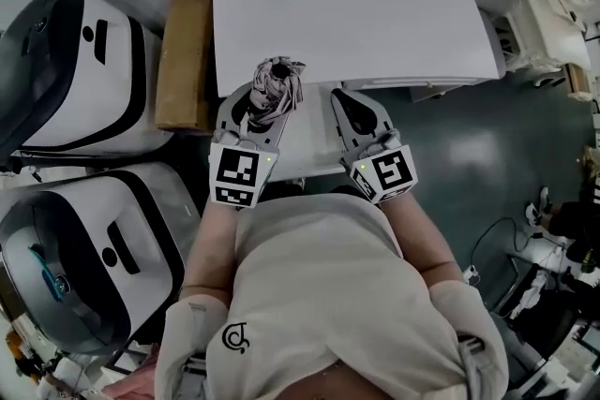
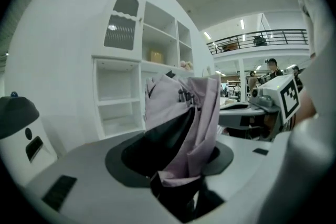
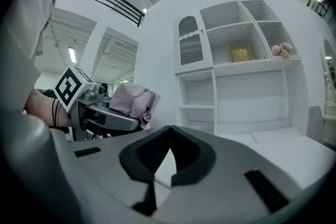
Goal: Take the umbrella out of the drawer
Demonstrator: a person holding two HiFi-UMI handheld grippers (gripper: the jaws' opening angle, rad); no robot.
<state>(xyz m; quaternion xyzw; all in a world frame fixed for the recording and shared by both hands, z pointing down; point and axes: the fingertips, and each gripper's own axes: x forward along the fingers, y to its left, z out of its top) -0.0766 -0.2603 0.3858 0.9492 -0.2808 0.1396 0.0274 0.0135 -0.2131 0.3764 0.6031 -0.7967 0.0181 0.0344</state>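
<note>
1. Left gripper (image 1: 258, 108) is clamped on the folded umbrella (image 1: 278, 81). The lilac fabric bunches up between its jaws, raised over the front edge of the white cabinet top (image 1: 375, 23).
2. Right gripper (image 1: 349, 103) sits just beside it. Its own view shows the pad tips together with nothing between them.
3. On to the containers. The shelf unit (image 3: 252, 86) has open cubbies, and a yellow box (image 3: 241, 53) sits in one of them. A small plush toy (image 3: 281, 50) is in the cubby right next door. The shelves below look bare, and an arched slatted door (image 3: 189, 42) closes the compartment at the left edge.
4. No view lets me make out the drawer.
5. Only the head view gives the top-down layout. A brown cardboard box (image 1: 183, 51) runs along the cabinet's left edge, and two white-and-black machines (image 1: 84, 70) stand further left.
6. Only the gripper views face the shelf fronts and what they hold. Each one also catches the other gripper side-on, marker cube and all.
</note>
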